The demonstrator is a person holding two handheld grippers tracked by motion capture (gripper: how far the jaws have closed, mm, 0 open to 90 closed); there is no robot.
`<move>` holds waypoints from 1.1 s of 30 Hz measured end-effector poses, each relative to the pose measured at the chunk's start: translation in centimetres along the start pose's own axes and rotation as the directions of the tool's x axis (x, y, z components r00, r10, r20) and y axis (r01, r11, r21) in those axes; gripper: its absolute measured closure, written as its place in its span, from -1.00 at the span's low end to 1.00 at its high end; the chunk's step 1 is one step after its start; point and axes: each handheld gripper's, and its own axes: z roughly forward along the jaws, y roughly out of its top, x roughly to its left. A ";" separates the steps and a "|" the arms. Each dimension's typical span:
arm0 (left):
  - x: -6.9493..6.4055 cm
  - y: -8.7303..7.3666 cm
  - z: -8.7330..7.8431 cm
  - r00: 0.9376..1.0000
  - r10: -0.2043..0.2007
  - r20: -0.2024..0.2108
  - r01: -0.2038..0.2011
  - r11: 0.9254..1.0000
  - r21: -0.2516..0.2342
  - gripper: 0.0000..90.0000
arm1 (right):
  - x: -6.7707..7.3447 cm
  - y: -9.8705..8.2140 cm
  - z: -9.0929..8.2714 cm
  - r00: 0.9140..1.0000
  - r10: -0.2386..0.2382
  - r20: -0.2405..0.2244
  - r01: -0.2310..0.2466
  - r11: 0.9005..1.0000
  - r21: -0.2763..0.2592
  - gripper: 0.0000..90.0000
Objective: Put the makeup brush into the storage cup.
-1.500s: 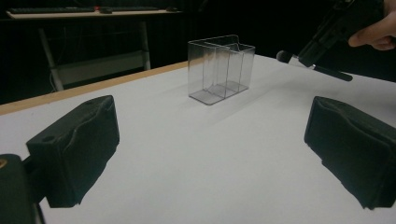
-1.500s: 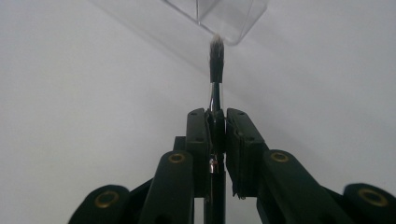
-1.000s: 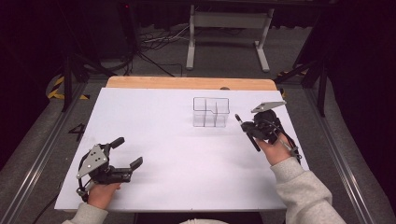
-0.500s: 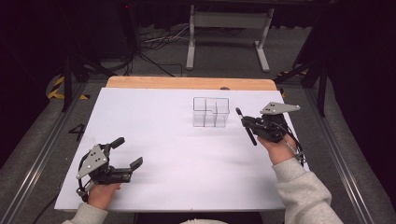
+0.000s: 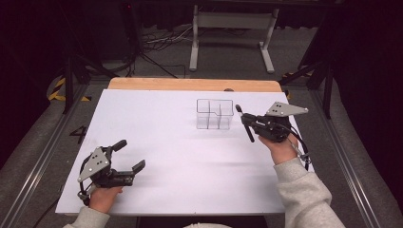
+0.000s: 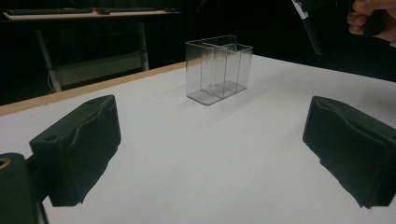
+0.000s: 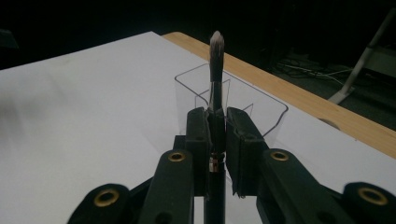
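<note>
Brush [image 7: 215, 88] sits clamped between your right gripper's [image 7: 215, 116] jaws, handle running back through the pads and the grey-tipped bristles pointing away, toward the clear holder [image 7: 261, 109] just beyond. In the high view the brush [image 5: 244, 124] slants from the right gripper [image 5: 259, 127] toward the holder [image 5: 215, 114], close to its right wall but apart from it.

To seat it well, you likely need to lift, tip the brush more upright and bring it over one compartment before lowering; release only once it rests against a divider. The holder looks light, so a side knock could shift it.

Your left gripper [image 5: 128, 159] rests at the near left of the table [image 5: 157, 123], well apart from everything, jaws wide with nothing between them.

The right gripper view shows the grip itself and the bristles, which the high view renders as a thin dark line. The left gripper view shows the holder's [image 6: 218, 69] inner dividers from the side, with its wide-set pads [image 6: 79, 147] in front and the brush [image 6: 312, 33] hanging at the upper right.
</note>
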 end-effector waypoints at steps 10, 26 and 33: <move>0.0 -0.1 0.1 1.000 -0.005 0.002 0.005 1.000 0.002 -0.89 | -0.5 0.2 0.6 0.999 -0.016 -0.035 0.011 0.989 -0.146 0.78; 0.1 -0.1 0.0 1.000 -0.004 0.000 0.004 1.000 0.000 -0.89 | -0.9 0.2 2.0 0.998 -0.043 -0.042 0.028 0.950 -0.310 0.78; 0.1 -0.1 0.1 1.000 -0.008 0.002 0.008 1.000 0.003 -0.89 | -1.3 0.0 2.5 0.999 -0.045 -0.011 0.038 0.940 -0.339 0.78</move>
